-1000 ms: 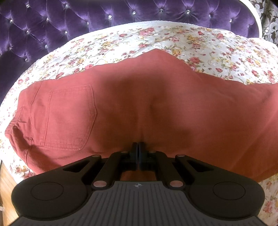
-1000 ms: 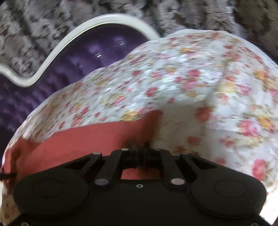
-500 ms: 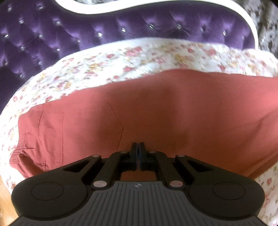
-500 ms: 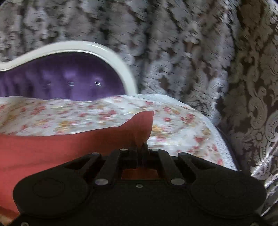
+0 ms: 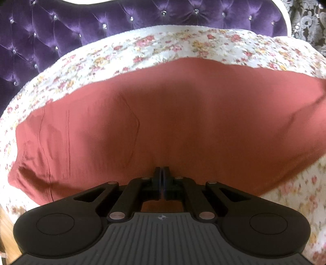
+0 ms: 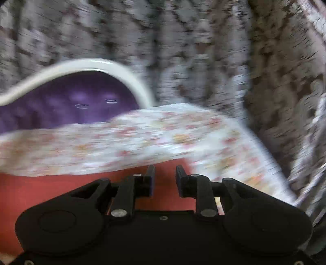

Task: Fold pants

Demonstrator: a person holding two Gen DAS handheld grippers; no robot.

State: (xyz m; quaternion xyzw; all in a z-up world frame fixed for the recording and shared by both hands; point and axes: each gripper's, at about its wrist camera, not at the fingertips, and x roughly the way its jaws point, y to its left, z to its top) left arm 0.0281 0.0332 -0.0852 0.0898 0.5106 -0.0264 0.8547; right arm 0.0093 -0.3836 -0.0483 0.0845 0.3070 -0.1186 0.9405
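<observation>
Brick-red pants (image 5: 183, 114) lie spread across a floral bedspread (image 5: 163, 42). A pocket outline shows faintly through the cloth at the left. My left gripper (image 5: 162, 173) is shut, its tips pinched on the near edge of the pants. In the blurred right wrist view, my right gripper (image 6: 164, 173) is opening. Its fingers (image 6: 149, 173) stand apart above the red pants (image 6: 51, 189), with cloth visible behind the gap but nothing pressed by the pads.
A tufted purple headboard (image 5: 101, 18) with a white frame (image 6: 114, 67) stands behind the bed. A patterned grey curtain (image 6: 183, 40) hangs beyond the bed's right side. Wooden floor (image 5: 4, 224) shows at the lower left edge.
My right gripper let go of the pants corner it pinched, its jaws parted, and it rose and tilted up. The left gripper stayed shut and moved slightly; the pocket seam no longer shows plainly.
</observation>
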